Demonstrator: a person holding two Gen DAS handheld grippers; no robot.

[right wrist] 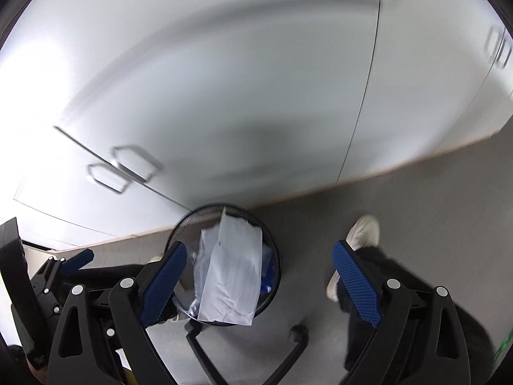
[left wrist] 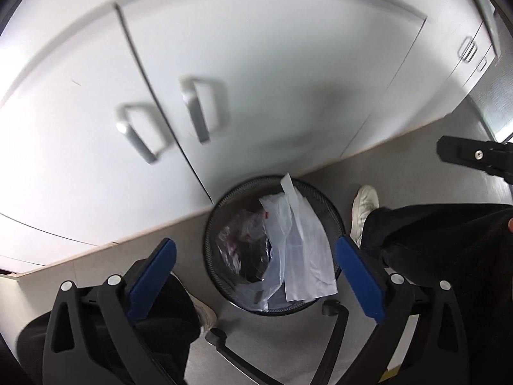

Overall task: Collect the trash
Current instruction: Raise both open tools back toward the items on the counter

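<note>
Left wrist view looks straight down on a black mesh wastebasket (left wrist: 323,199) standing on the grey floor (left wrist: 416,166) against the foot of the white cabinet (left wrist: 256,80). Your trash sits inside it: a thin translucent plastic bag (left wrist: 307,247) with a white paper strip (left wrist: 290,189) poking up at the far rim, and a crumpled clear wrapper (left wrist: 239,240) beside it. Expect all of it to be very light, limp and a bit slippery; it will likely sag and slide when lifted, so pinch a bunched fold near the bag's upper edge, not a flat face.

Your left gripper (left wrist: 256,272) hangs above the basket with its blue pads spread wide, holding nothing and touching nothing.

From the right wrist view, the right gripper (right wrist: 259,276) is likewise wide apart and empty, hovering over the basket's near side, with the bag (right wrist: 231,276) between the pads but below them. A chair base (right wrist: 205,349) lies just beside the basket, and your white shoe (right wrist: 364,231) stands near it.
</note>
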